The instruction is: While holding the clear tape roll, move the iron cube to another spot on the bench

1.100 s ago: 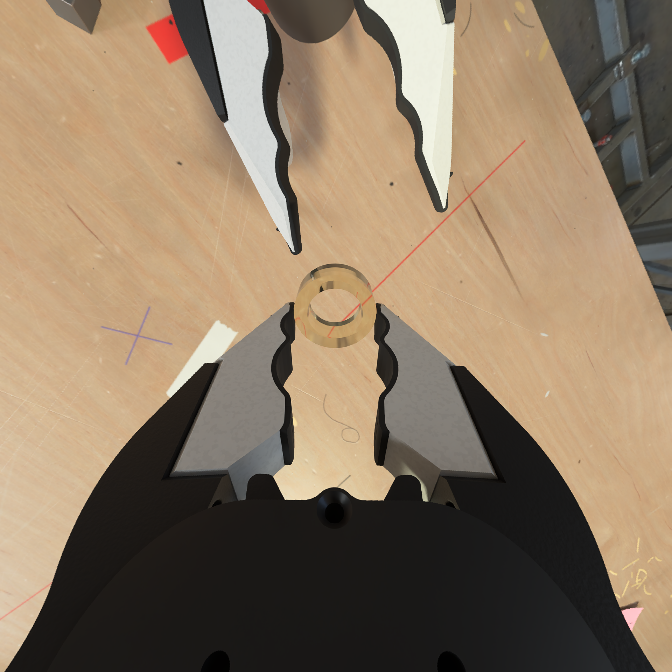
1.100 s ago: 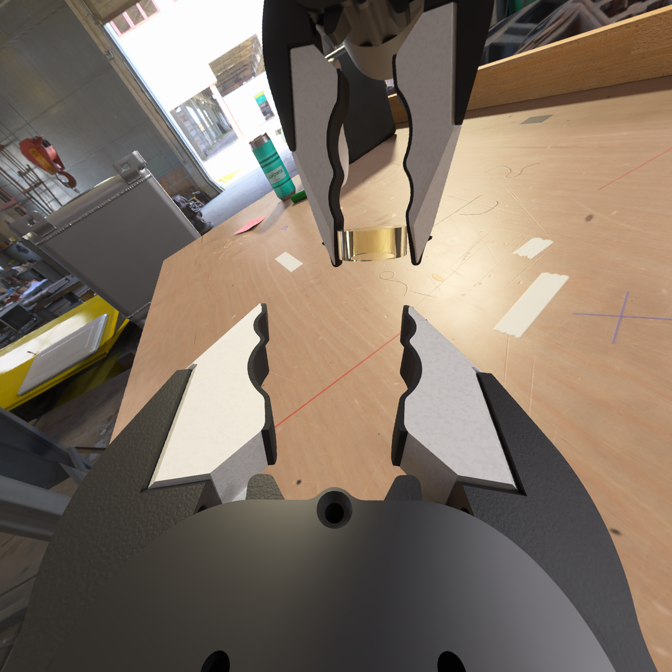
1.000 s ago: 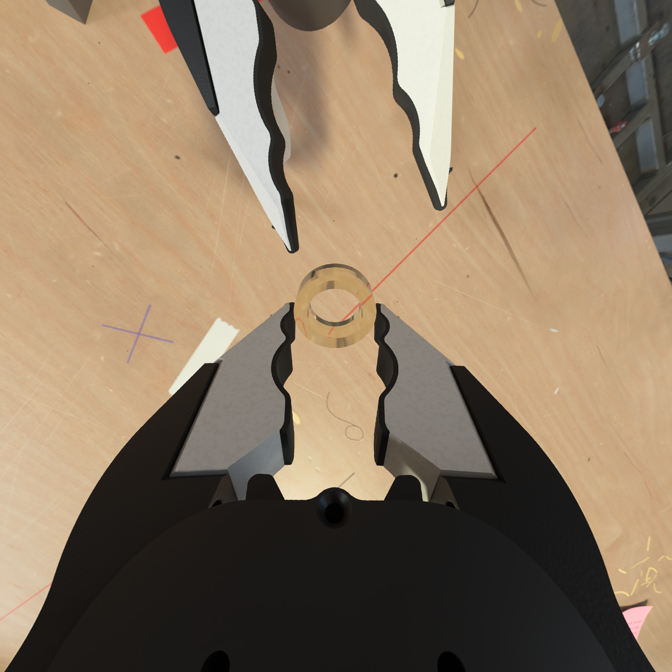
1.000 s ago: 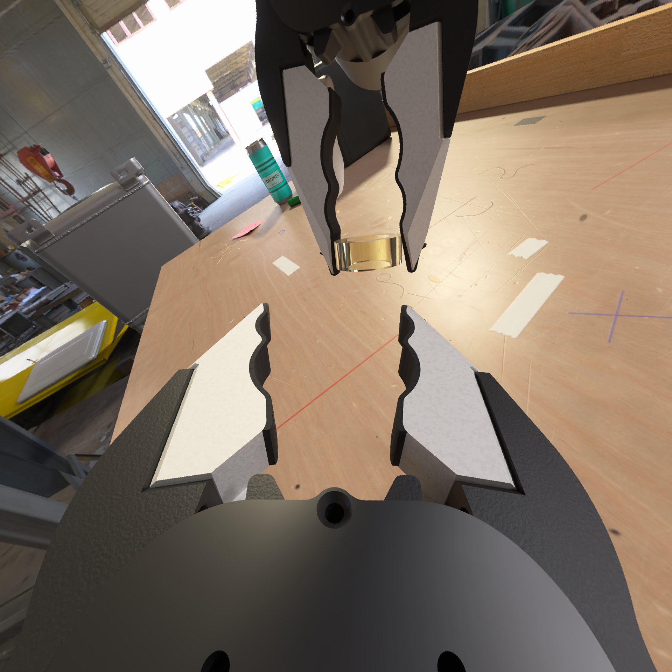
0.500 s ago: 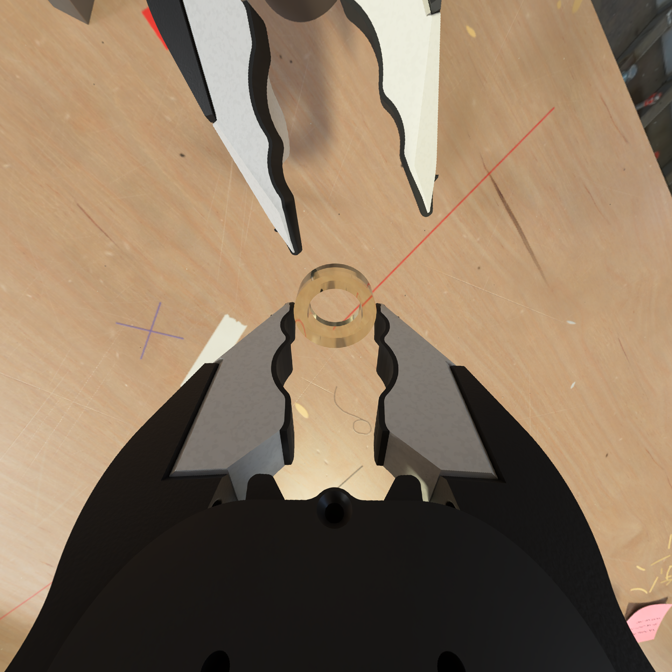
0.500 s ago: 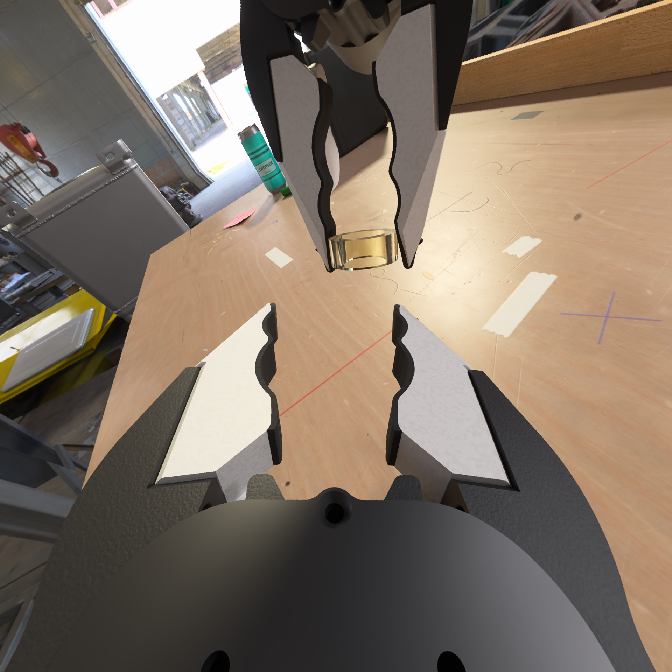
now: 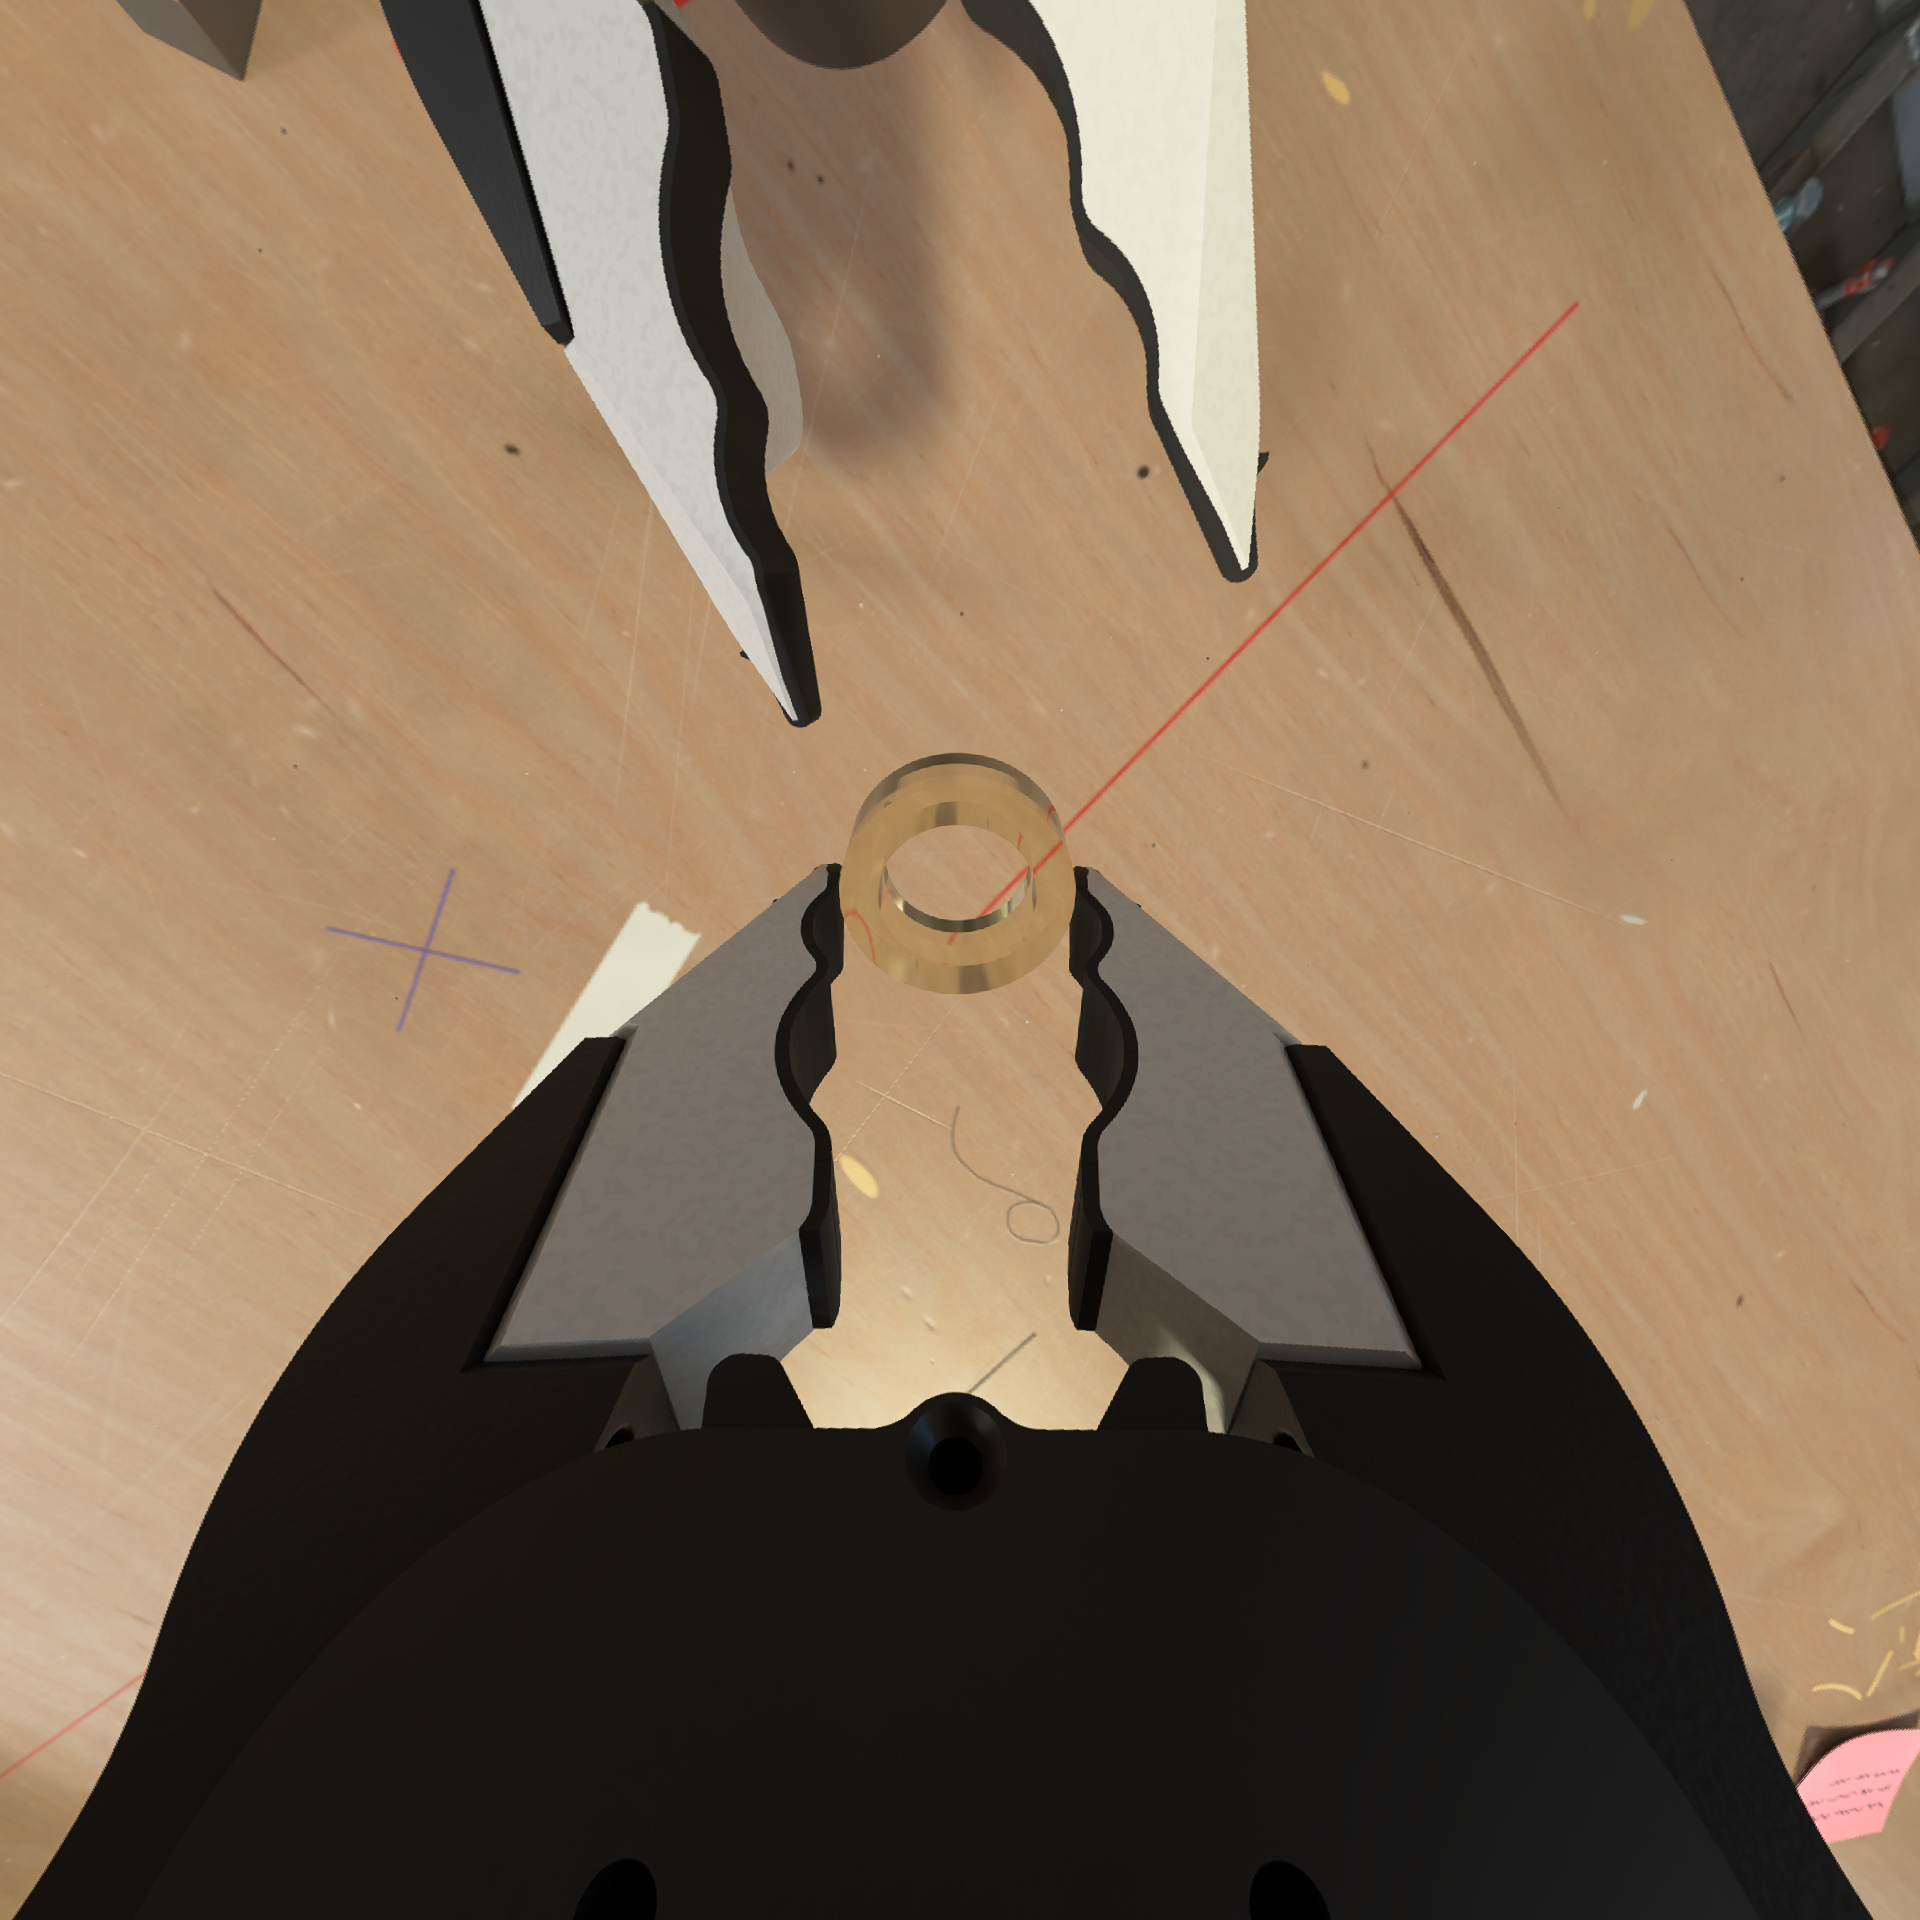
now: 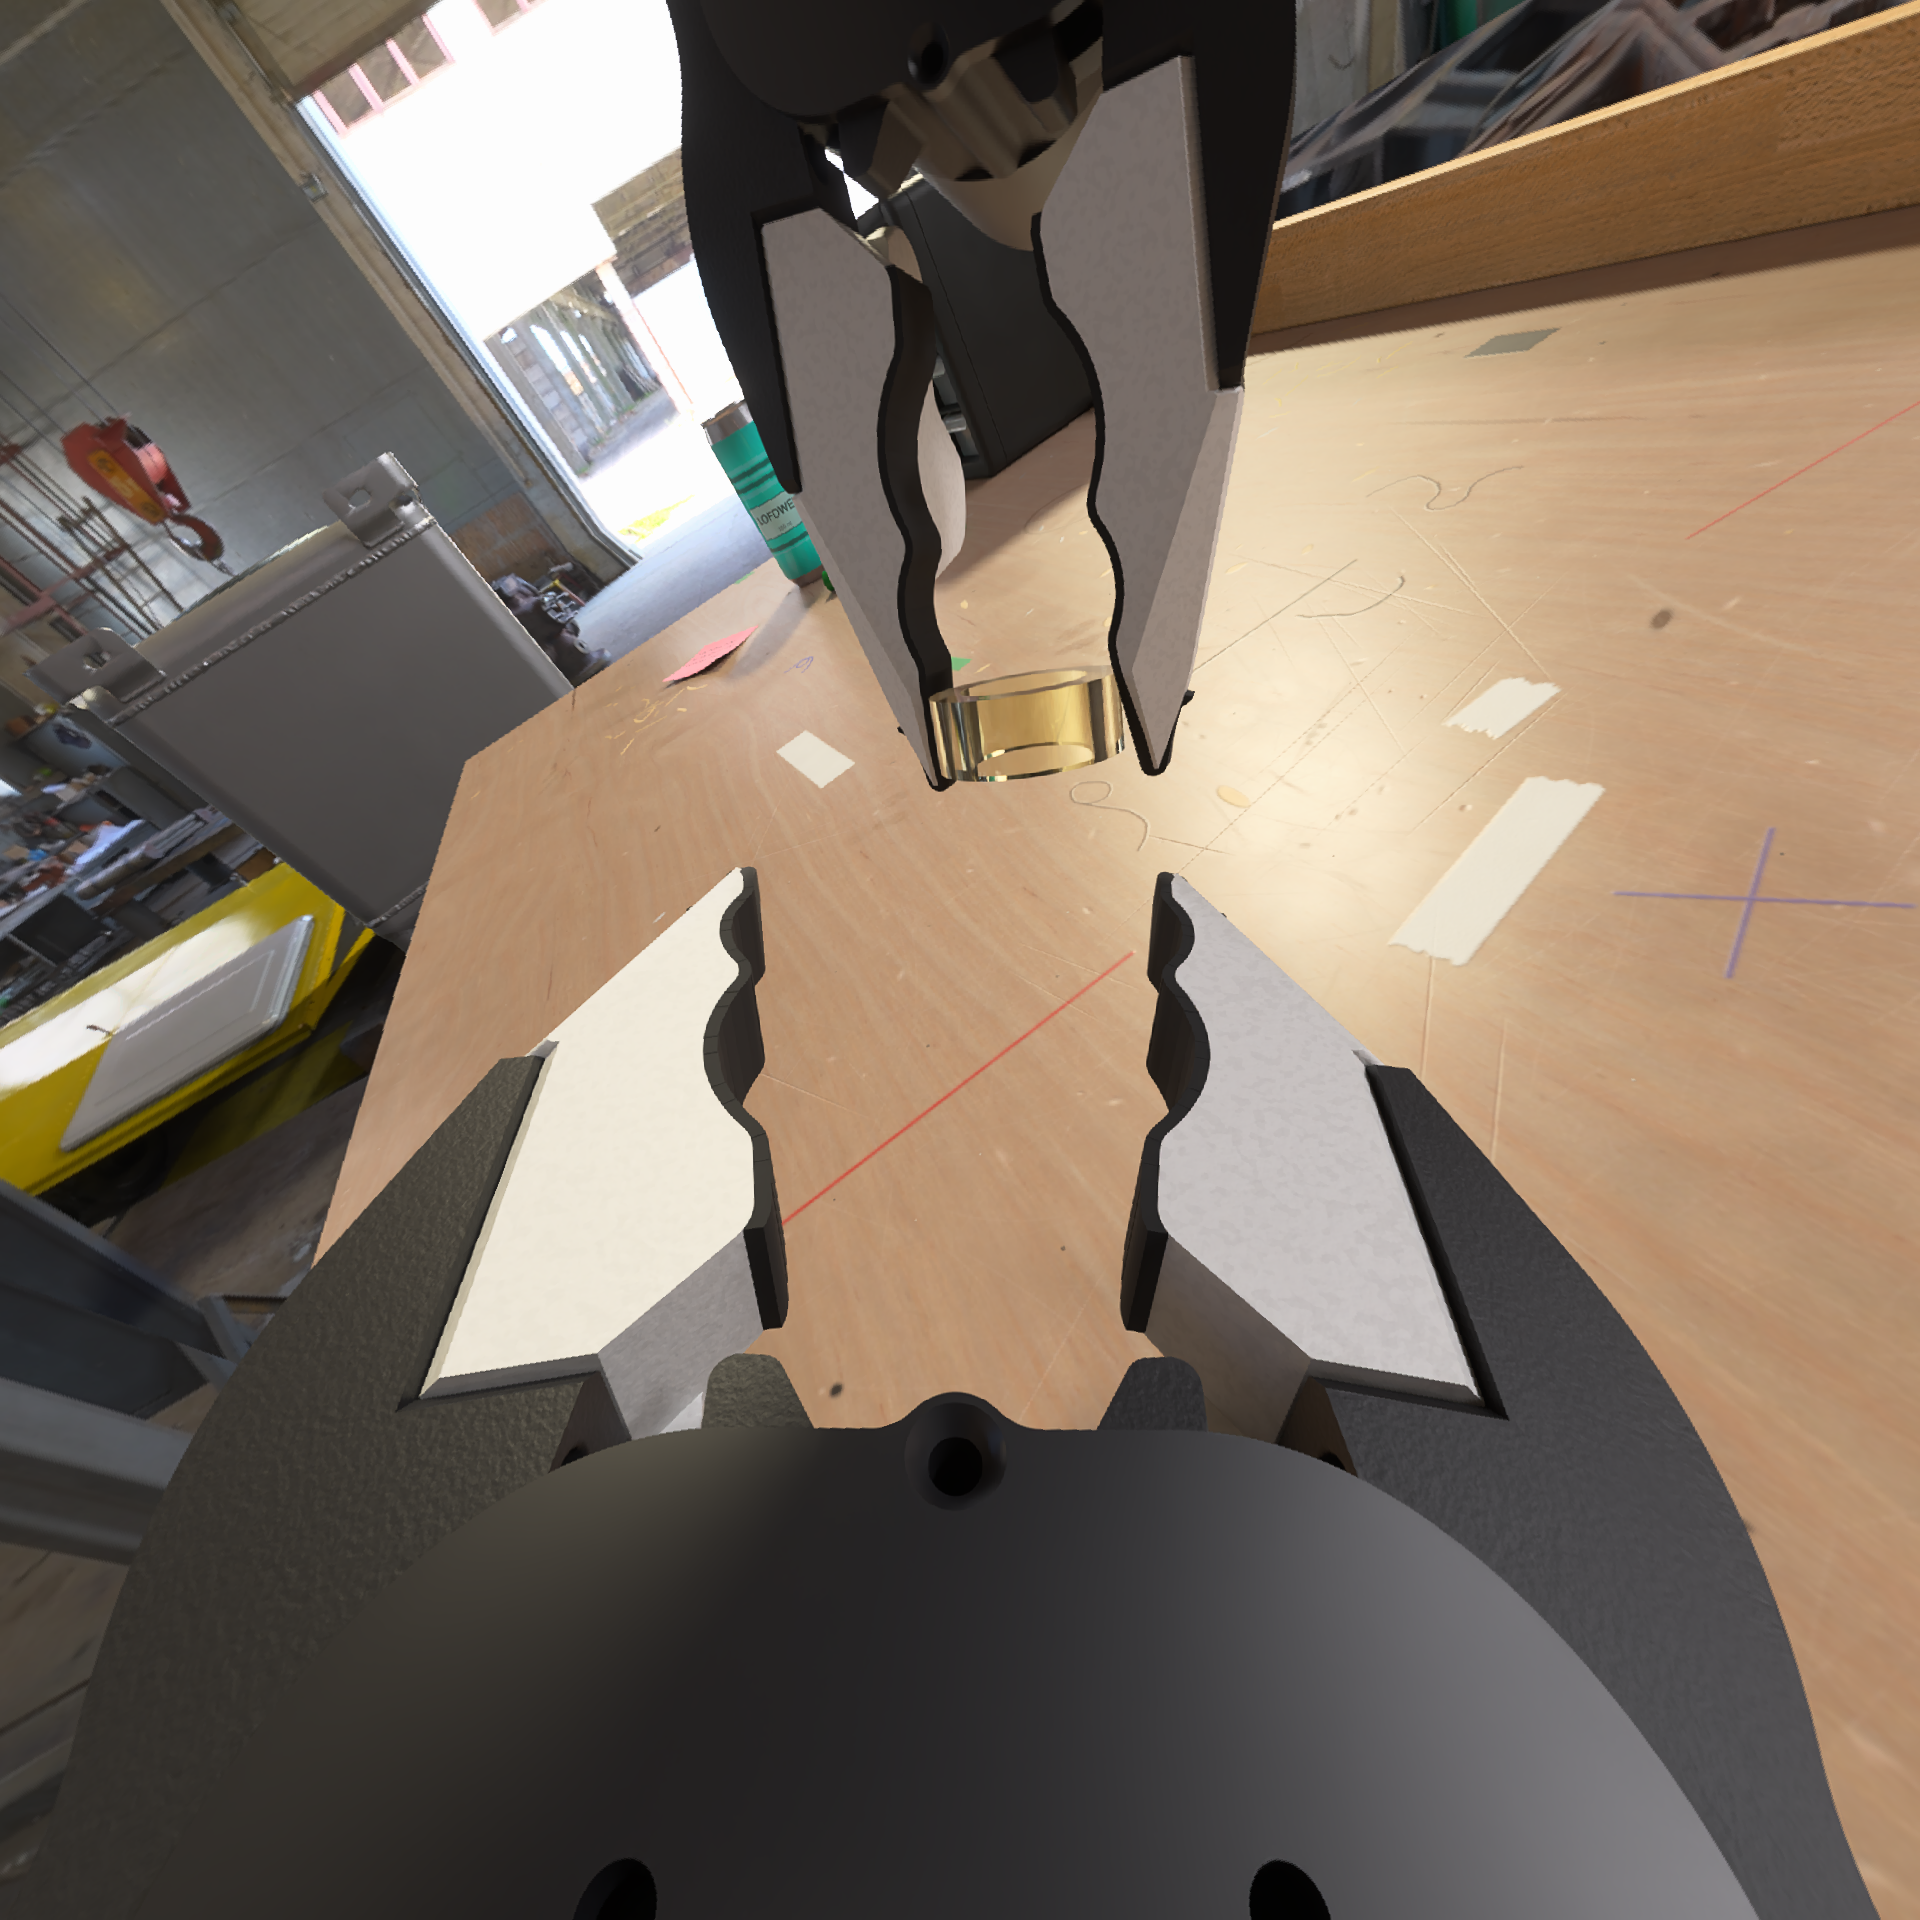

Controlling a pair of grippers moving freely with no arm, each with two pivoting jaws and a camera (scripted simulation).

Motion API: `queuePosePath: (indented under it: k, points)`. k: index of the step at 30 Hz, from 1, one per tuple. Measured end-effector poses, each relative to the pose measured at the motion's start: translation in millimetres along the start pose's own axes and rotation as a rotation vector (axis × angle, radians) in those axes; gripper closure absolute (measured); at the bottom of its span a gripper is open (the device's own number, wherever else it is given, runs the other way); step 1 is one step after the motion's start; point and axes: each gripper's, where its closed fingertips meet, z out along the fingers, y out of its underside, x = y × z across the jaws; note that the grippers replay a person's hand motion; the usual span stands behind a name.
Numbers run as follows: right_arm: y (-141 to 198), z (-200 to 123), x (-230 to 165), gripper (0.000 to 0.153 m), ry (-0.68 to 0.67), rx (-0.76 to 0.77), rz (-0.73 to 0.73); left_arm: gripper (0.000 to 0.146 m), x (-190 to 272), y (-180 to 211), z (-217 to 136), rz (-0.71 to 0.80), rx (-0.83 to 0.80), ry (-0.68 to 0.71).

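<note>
My left gripper (image 7: pixel 956 878) is shut on the clear tape roll (image 7: pixel 956 873), a yellowish see-through ring held at the fingertips above the wooden bench (image 7: pixel 312 520). In the right wrist view the left gripper (image 8: pixel 1049 769) hangs down from above with the tape roll (image 8: pixel 1023 727) between its tips. My right gripper (image 8: pixel 954 883) is open and empty, facing the roll from a short way off. It also shows in the left wrist view (image 7: pixel 1018 644), just beyond the roll. A corner of the grey iron cube (image 7: pixel 197 26) shows at the far top left.
Masking tape strips (image 8: pixel 1496 873) and a purple cross (image 8: pixel 1756 899) mark the bench to the right. A green can (image 8: pixel 774 509), a dark box (image 8: pixel 997 395) and red paper (image 8: pixel 712 655) lie farther off. A wooden rail (image 8: pixel 1558 229) bounds the back. A pink note (image 7: pixel 1849 1797) lies near the bench edge.
Both grippers have drifted slightly over the bench. The left gripper keeps its hold on the tape roll and the right gripper stays open.
</note>
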Motion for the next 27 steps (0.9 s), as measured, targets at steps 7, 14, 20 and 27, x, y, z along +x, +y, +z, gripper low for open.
queuePosePath:
  k: [7, 14, 20, 27]
  points:
    - [1.5, 0.1, -5.4, 0.078, 0.003, -0.02, -0.023, 0.103, 0.3, 0.3, -0.1, -0.006, 0.01, 0.006]
    - [-1.2, -1.2, -1.2, 0.079, 0.039, -0.01, -0.033, 0.103, -0.3, 0.5, -0.3, -0.009, 0.008, 0.007]
    - [-0.3, 0.9, -1.9, 0.077, 0.033, -0.018, -0.03, 0.103, -0.7, 0.6, -0.6, -0.009, 0.006, 0.008]
    - [-0.3, 0.4, -1.9, 0.056, 0.04, -0.019, -0.035, 0.103, -0.3, 0.5, -0.4, -0.009, 0.005, 0.011]
